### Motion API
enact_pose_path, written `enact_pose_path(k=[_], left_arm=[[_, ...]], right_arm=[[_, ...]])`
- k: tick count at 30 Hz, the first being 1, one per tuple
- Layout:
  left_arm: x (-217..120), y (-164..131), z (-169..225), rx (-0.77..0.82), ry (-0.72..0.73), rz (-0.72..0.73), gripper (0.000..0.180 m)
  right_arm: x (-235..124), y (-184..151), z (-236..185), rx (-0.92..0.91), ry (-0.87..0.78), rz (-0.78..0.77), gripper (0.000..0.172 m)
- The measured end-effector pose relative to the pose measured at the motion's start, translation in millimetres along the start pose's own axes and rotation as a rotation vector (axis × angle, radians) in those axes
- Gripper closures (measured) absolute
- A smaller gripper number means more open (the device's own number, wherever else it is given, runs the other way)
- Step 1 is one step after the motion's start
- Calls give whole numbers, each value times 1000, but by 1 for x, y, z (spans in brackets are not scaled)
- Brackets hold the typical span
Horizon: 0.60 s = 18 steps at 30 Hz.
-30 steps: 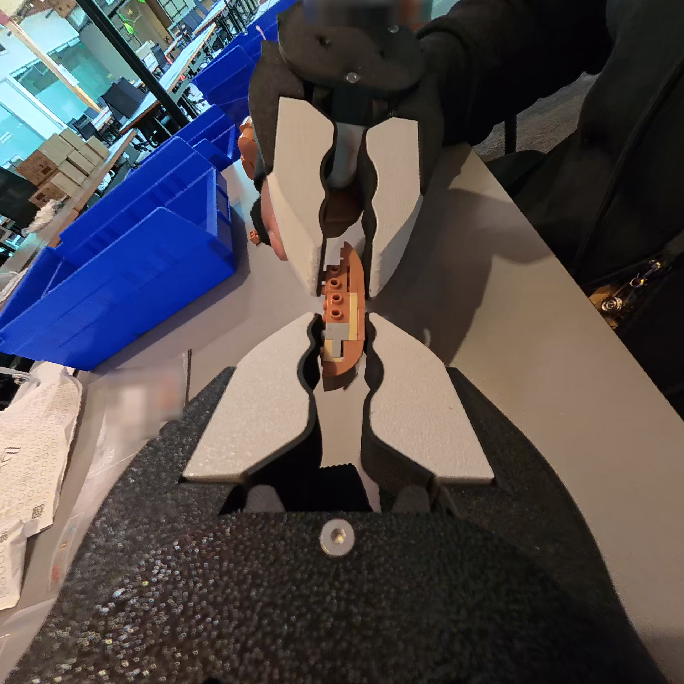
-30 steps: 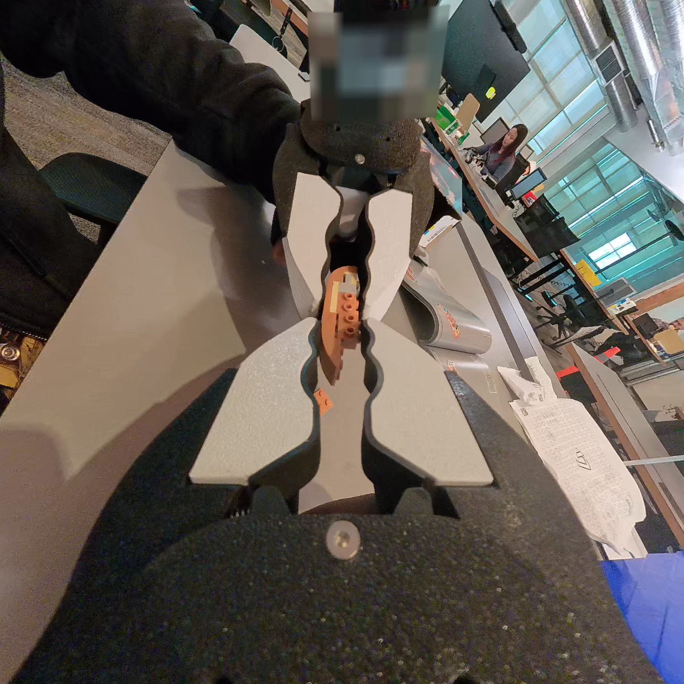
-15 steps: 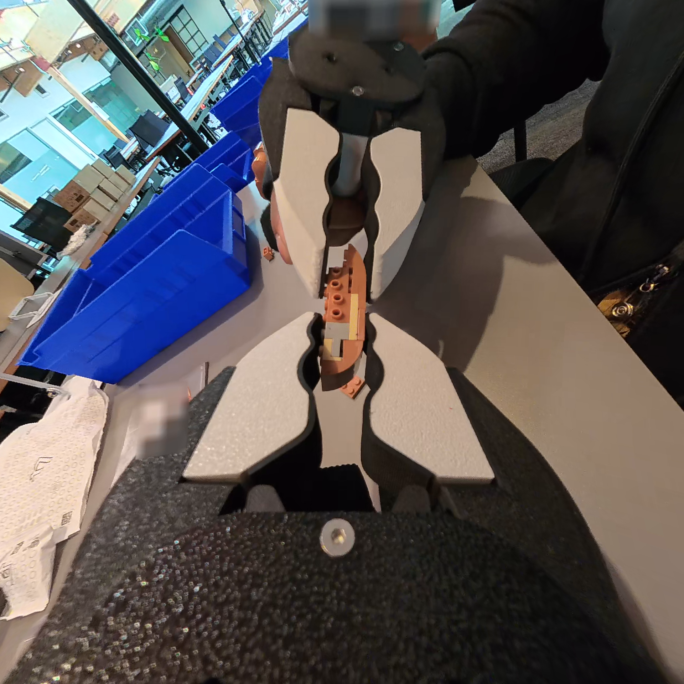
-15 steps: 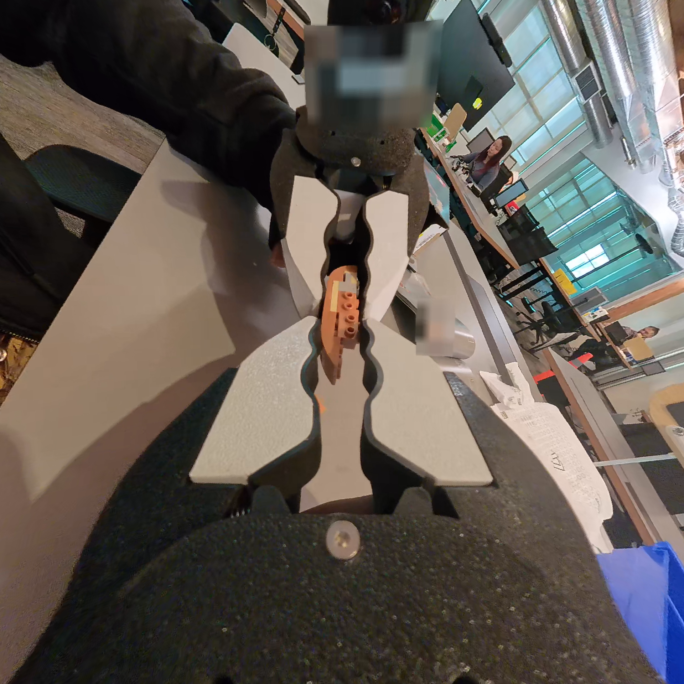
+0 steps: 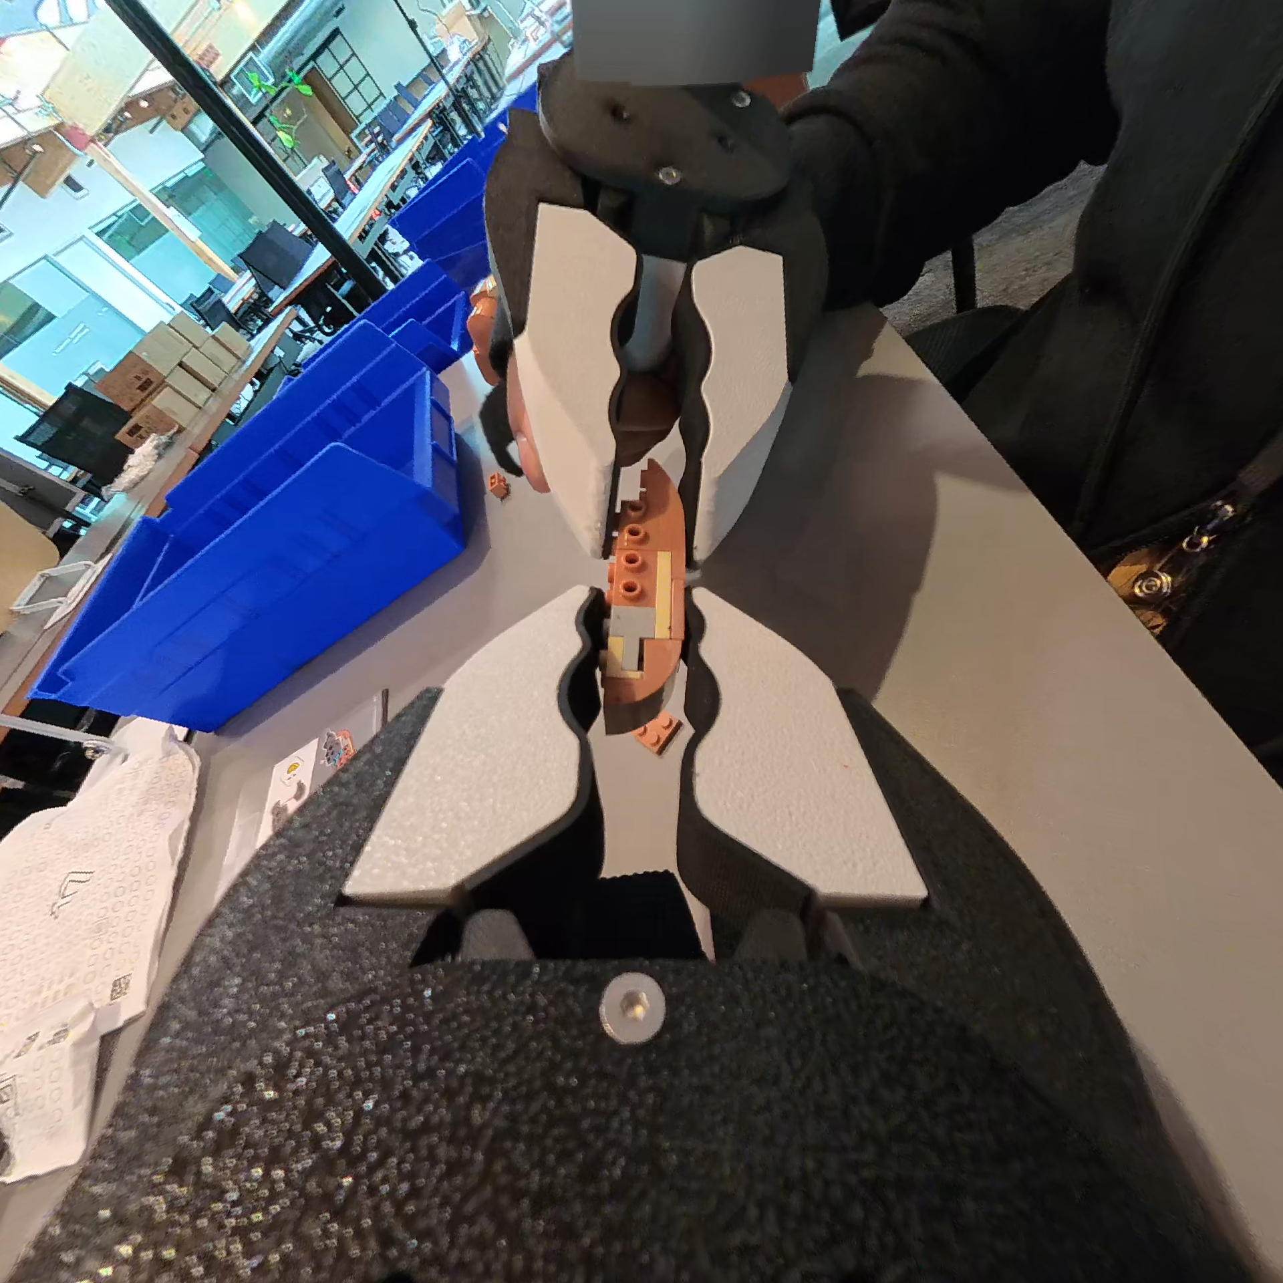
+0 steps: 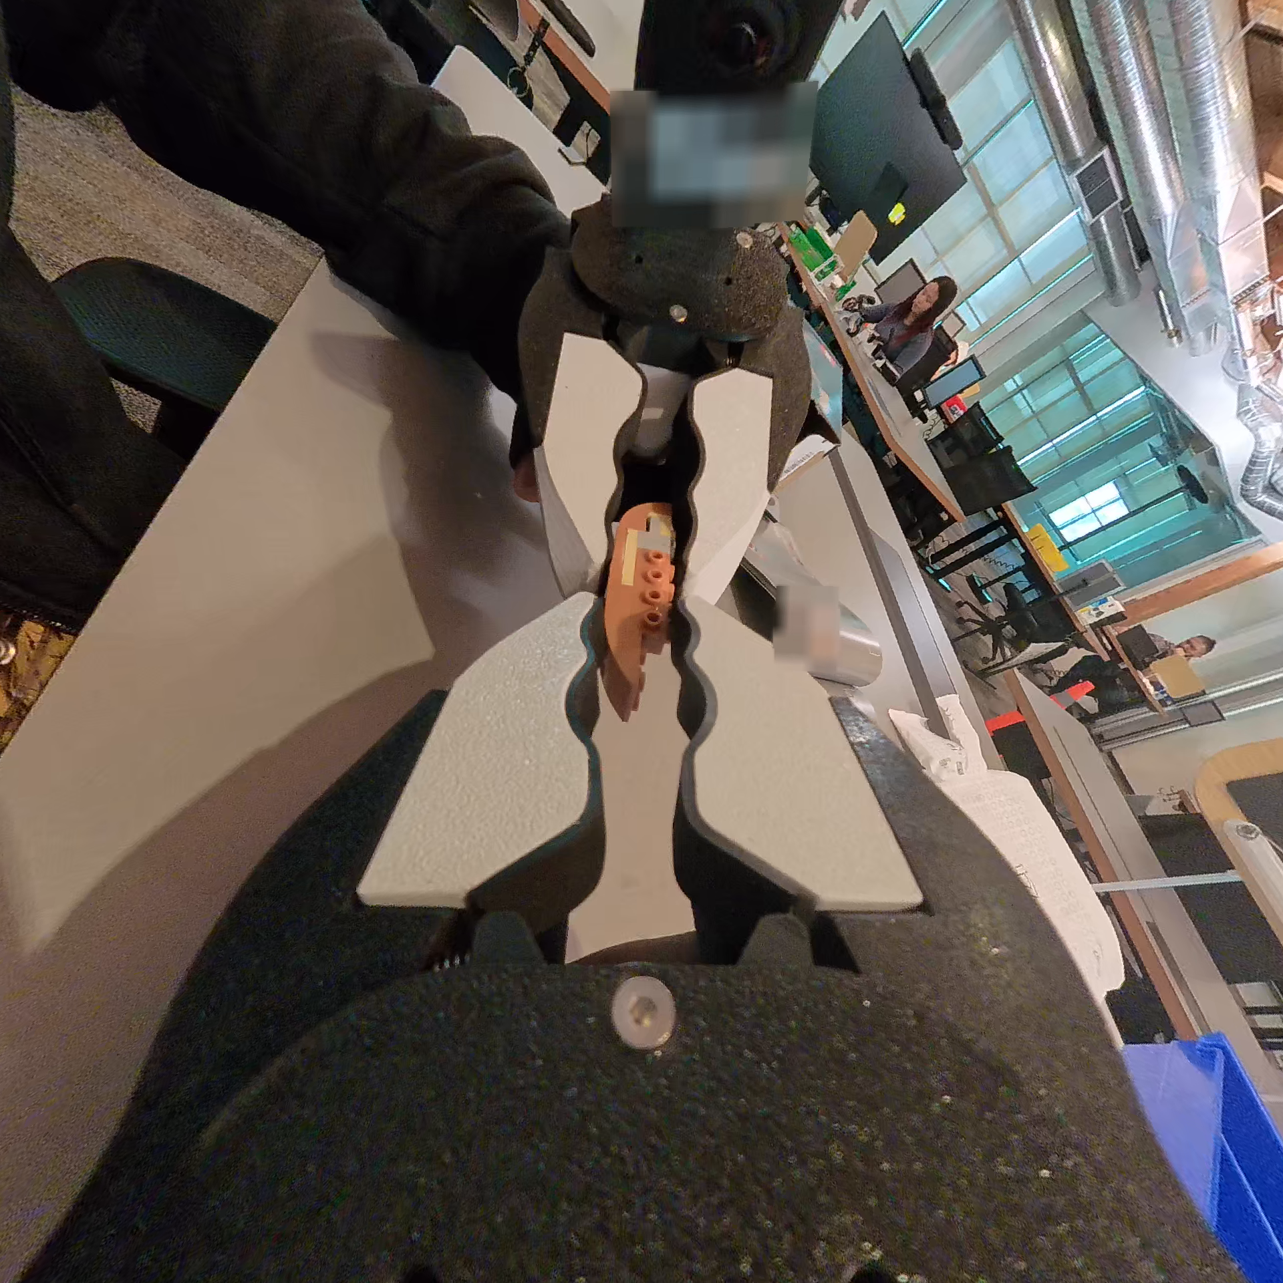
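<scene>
Left wrist view: both grippers, left gripper [image 5: 642, 590] and right gripper [image 6: 635, 611], pinch opposite ends of one brown brick assembly [image 5: 646, 590], steadying it above the grey table [image 5: 972, 625].

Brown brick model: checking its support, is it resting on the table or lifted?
Lifted: the brown brick model hangs clamped between left gripper and right gripper, above the table.

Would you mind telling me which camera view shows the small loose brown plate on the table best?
The left wrist view: the loose brown plate lies on the grey table beneath the brown brick assembly, partly covered. The right wrist view does not show it.
</scene>
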<state>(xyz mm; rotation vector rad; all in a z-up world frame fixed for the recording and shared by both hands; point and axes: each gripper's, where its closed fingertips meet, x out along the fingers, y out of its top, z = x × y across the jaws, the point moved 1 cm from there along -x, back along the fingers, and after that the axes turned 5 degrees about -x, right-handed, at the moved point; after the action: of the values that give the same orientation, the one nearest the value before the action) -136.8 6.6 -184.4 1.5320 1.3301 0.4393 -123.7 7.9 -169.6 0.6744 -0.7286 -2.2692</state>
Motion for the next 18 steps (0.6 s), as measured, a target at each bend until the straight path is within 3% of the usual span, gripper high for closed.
enact_pose_path(k=[10,14,18], left_arm=[[0,2,-1,26,20,7,160],[0,3,-1,28,22,18,161],[1,2,-2,32,30,16,160]], right_arm=[[0,1,1,4,-16,19,153],[1,-6,2,-19,-54,-23,142],[-2,-5,1,-32,-54,-9,152]])
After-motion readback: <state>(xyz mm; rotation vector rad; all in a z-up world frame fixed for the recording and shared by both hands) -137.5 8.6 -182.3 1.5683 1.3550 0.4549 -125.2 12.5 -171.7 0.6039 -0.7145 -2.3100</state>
